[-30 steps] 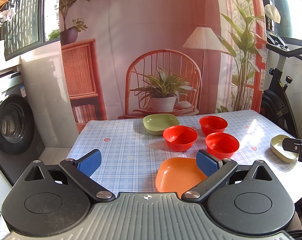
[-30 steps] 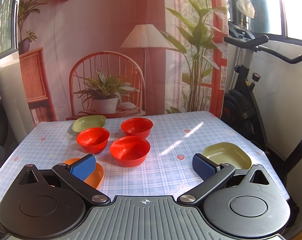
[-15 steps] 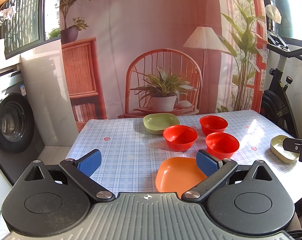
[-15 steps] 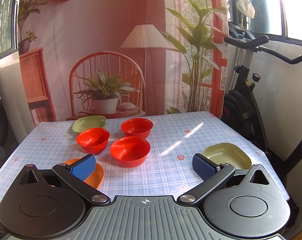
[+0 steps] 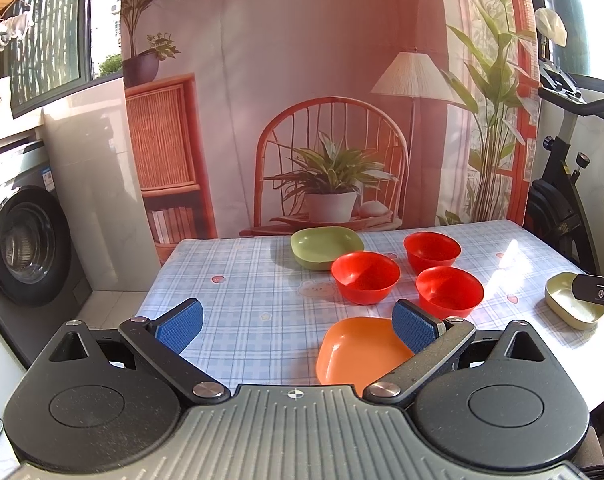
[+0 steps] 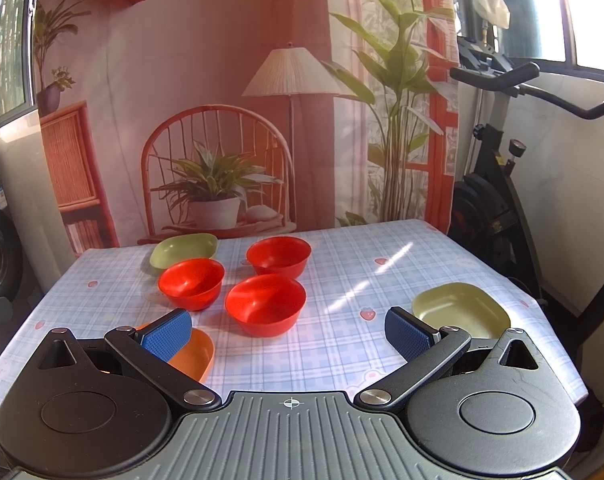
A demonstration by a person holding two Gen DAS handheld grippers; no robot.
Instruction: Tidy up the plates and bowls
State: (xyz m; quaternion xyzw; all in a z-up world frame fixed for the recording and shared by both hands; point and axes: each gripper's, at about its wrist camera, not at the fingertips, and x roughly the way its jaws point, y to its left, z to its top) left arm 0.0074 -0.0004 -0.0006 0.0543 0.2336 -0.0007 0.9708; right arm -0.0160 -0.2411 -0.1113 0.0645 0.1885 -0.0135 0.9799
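Three red bowls stand grouped mid-table: one left (image 5: 365, 277), one far (image 5: 432, 247), one near (image 5: 449, 291). A green square plate (image 5: 326, 246) lies behind them. An orange square plate (image 5: 362, 350) lies at the front, partly behind my left gripper's right finger. A pale green plate (image 6: 460, 309) sits at the right edge. My left gripper (image 5: 297, 326) hangs open over the table's front, nothing between its blue pads. My right gripper (image 6: 287, 334) is open too, in front of the near red bowl (image 6: 265, 303).
The table (image 5: 241, 280) wears a blue checked cloth. A washing machine (image 5: 21, 240) stands to the left, an exercise bike (image 6: 498, 184) to the right. A printed backdrop hangs behind. The right gripper's tip (image 5: 598, 291) shows over the pale plate in the left wrist view.
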